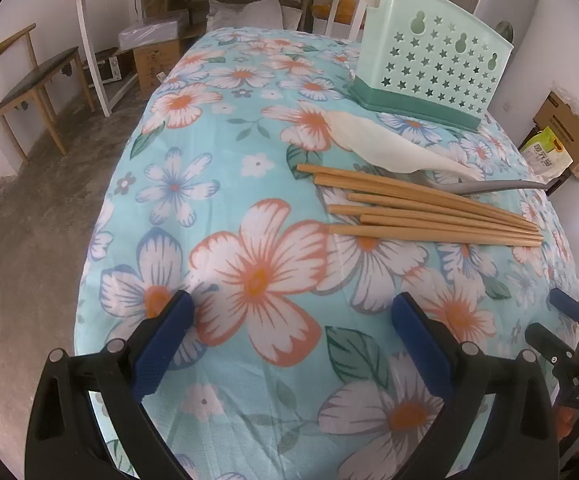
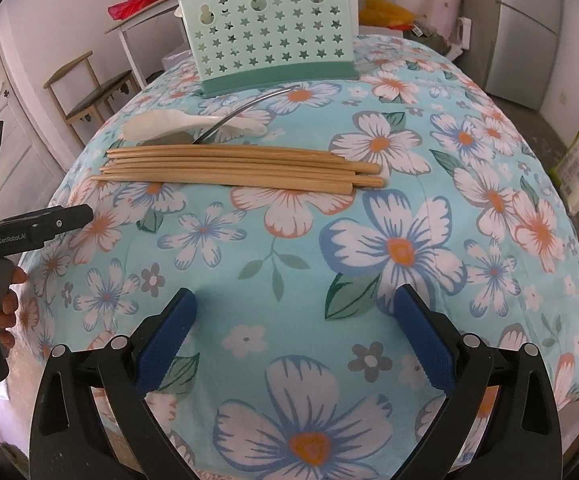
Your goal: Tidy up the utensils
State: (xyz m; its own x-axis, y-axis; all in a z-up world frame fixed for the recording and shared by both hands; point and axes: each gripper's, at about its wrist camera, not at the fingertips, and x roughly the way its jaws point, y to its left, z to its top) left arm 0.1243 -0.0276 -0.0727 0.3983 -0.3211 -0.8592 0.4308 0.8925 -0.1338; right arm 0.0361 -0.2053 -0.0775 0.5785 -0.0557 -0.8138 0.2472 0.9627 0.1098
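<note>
wood chopsticks [image 2: 229, 168]: mid-tabletop, loose bundle; take one pair, pinch mid-length
holder [image 2: 269, 36]: far edge, drop upright
grippers: left [image 1: 289, 340], right [image 2: 293, 336] both spread, empty

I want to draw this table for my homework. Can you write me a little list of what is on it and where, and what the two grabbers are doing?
cloth: flowery blue, covers the table
holder: pale green with star holes, upright at the far side
chopsticks: wooden bundle, lying flat in front of the holder
white spoon: lying between holder and chopsticks
metal spoon: grey handle, crossing the white spoon
left gripper: jaws open, empty
right gripper: jaws open, empty
put away so far: none that I can see
</note>
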